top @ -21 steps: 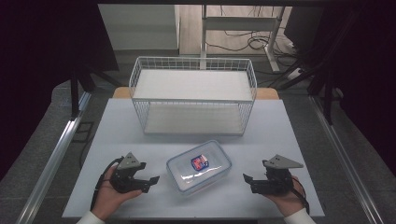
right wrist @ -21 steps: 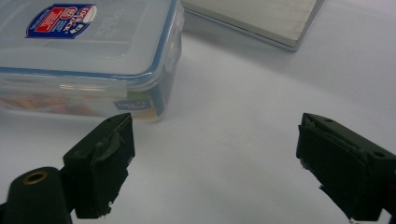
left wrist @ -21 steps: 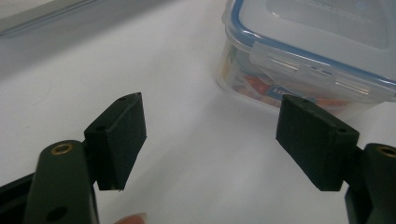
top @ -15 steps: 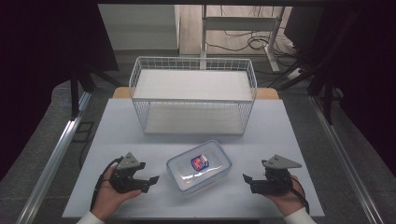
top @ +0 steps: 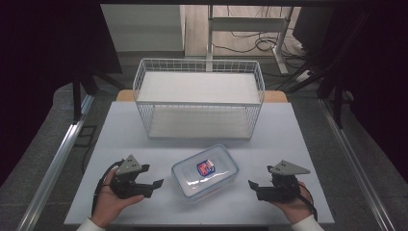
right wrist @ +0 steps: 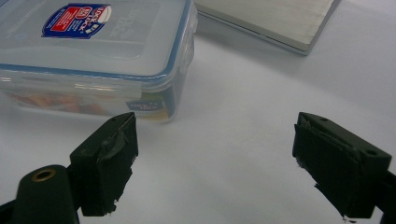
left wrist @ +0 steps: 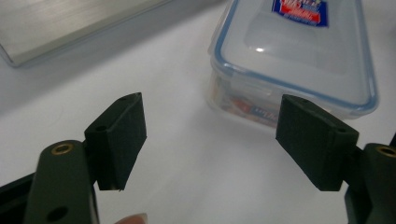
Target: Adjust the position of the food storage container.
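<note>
A clear plastic food box (top: 205,171) with a blue-rimmed lid and a red and blue sticker lies on the white table (top: 298,139) near its front edge. In the left gripper view the box (left wrist: 299,51) is just ahead, to the right of the gap. In the right gripper view the box (right wrist: 93,60) lies ahead to the left. My left gripper (top: 155,185) is held left of the box, open and empty, jaws pointing at it. My right gripper (top: 252,186) is held right of the box, open and empty, a short gap away.
A white wire basket (top: 199,79) with two flat shelves stands behind the box at the table's middle back. Its lower shelf (right wrist: 275,18) edge shows past the box. Metal rails run along both table sides. A desk frame and cables lie on the floor beyond.
</note>
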`<state>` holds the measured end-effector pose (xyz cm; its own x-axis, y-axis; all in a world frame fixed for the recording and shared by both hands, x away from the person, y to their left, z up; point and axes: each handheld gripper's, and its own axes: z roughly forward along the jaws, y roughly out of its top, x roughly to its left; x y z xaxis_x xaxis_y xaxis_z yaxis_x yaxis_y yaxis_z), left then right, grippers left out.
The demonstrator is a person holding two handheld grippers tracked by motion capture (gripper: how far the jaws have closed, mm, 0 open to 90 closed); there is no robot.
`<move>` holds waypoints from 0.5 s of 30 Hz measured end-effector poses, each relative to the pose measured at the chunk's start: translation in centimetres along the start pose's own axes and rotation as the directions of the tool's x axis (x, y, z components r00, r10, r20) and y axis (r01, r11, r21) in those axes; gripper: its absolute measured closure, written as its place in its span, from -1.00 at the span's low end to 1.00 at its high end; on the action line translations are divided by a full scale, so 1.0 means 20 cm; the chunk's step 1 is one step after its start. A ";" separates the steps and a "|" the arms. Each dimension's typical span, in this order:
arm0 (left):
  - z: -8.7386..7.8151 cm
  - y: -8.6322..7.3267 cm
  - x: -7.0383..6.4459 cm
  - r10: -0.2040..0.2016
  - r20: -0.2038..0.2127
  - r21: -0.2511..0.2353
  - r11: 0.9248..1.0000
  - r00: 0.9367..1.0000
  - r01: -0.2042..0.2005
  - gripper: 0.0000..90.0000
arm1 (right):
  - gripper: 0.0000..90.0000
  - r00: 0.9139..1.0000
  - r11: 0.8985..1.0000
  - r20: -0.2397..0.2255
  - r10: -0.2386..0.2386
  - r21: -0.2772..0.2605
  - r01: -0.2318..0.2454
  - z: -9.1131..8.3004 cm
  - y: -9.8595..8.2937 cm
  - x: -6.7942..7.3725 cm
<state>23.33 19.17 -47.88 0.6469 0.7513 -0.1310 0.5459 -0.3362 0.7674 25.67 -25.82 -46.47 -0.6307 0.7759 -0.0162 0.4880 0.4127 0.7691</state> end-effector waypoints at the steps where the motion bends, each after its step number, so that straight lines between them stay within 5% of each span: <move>1: -0.01 0.01 0.00 -0.002 0.003 -0.006 1.000 1.000 0.002 -0.46 | -0.67 1.000 1.000 0.000 0.000 0.000 0.000 0.00 0.00 0.00; 10: -0.06 0.14 -0.09 0.016 0.082 -0.031 0.999 0.997 -0.013 -0.43 | -0.66 0.999 1.000 0.015 0.028 -0.010 -0.028 -0.01 0.01 -0.01; 15: -0.04 0.22 -0.14 0.033 0.145 -0.024 0.999 0.989 -0.030 -0.41 | -0.65 1.000 1.000 0.021 0.023 -0.005 -0.023 0.00 0.01 -0.01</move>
<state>23.56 15.94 -43.63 0.7351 0.6493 -0.1952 0.5133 -0.3449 0.7859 25.80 -25.98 -46.33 -0.6064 0.7950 -0.0120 0.4993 0.3925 0.7724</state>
